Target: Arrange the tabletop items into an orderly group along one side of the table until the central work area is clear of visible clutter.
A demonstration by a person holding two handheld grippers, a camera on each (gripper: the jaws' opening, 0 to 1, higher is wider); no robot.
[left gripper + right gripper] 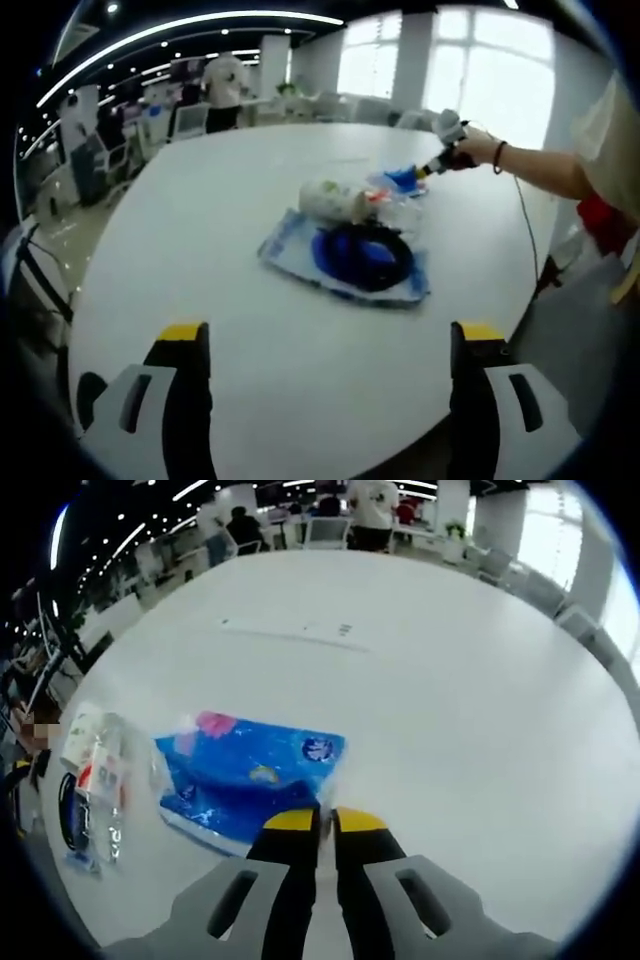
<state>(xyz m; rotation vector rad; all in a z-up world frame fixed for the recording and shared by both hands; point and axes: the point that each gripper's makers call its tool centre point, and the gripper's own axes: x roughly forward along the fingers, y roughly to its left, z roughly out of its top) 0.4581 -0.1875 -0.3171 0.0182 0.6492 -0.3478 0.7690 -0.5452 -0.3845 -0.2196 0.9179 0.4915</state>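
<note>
Your right hand-held gripper (319, 825), jaws nearly together on the blue packet's (250, 775) lower-right edge, is nearer; your left hand-held gripper (330, 345) hangs wide apart over bare counter (200, 230).

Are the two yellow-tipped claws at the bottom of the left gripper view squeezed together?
No, the left gripper has its jaws spread wide apart, with bare white table between them.

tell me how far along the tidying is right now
Early stage. Done: nothing looks grouped along an edge yet; the clear bottle and blue coiled bundle sit on a plastic bag mid-table. In hand: the right gripper is shut at the edge of the blue tissue pack. The left gripper hangs open, holding nothing. Left: move the pack, bottle and bundle to one side.
</note>
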